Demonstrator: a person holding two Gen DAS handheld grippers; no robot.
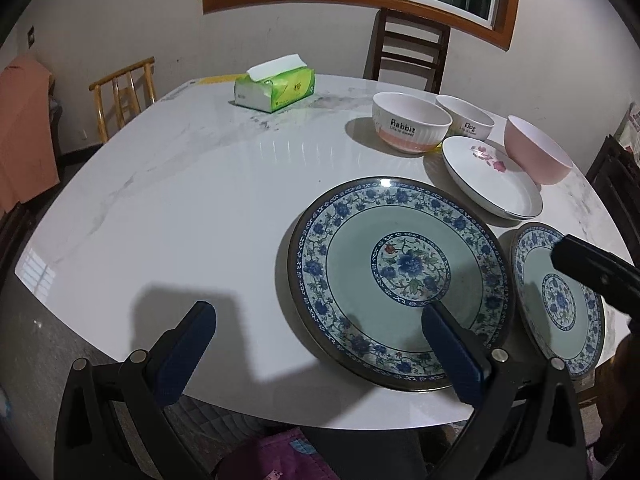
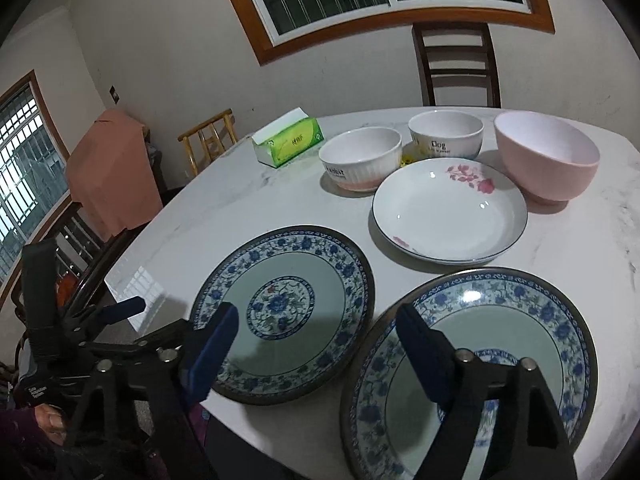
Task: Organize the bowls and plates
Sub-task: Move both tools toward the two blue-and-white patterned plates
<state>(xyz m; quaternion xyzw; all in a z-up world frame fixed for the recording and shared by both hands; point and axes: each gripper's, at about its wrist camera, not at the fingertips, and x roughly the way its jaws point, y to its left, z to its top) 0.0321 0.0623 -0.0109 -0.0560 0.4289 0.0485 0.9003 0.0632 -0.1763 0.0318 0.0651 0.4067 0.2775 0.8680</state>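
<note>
Both tongs gaping, empty: right gripper (image 2: 316, 344) straddling lower-right blue floral plate (image 2: 472, 364) rim, risking slip, clatter against left plate (image 2: 284, 312); left gripper (image 1: 320, 340) idle.

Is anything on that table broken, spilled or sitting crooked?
Nothing stands out. The two blue floral plates lie flat side by side near the front edge, the white rose plate sits flat behind them, and the three bowls stand upright. No chips or spills show; the marble tabletop has only faint grey marks.
</note>
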